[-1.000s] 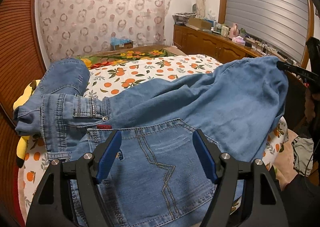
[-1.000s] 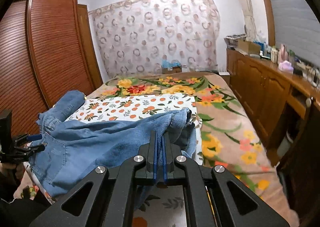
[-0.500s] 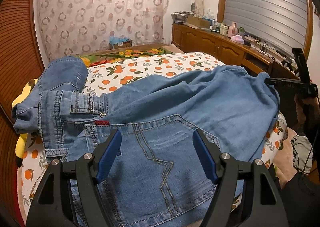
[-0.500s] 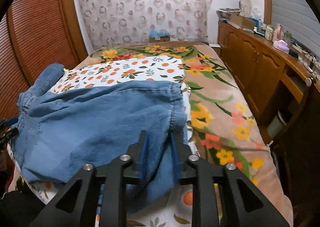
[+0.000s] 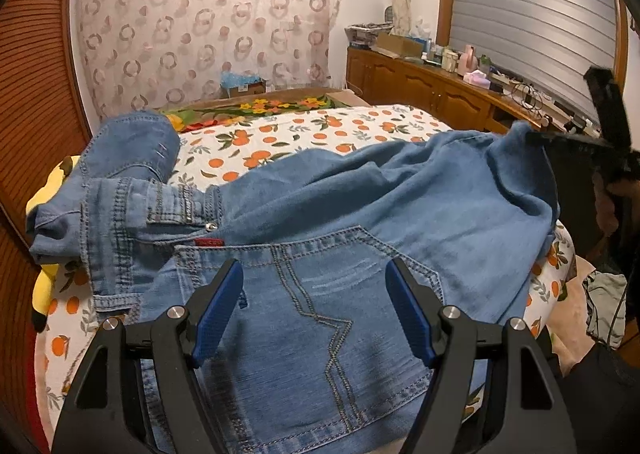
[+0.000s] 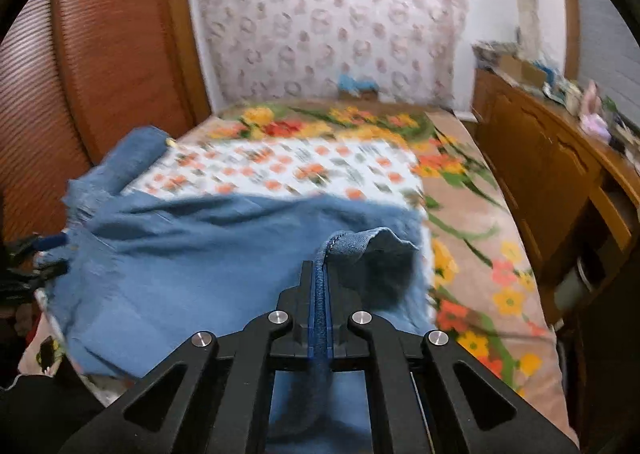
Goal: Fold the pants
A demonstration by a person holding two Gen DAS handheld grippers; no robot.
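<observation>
Reclamped on the jeans (image 6: 192, 254) hem, right hand-held gripper (image 6: 319, 294), left hand-held gripper (image 5: 312, 310) spread wide above denim

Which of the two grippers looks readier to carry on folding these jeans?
Right. The right gripper is already clamped on a hem of the jeans, while the left gripper hovers open above the back pocket, holding nothing.

Right wrist view motion-blurred; pants (image 6: 208, 254) lower edge cut off by frame.
</observation>
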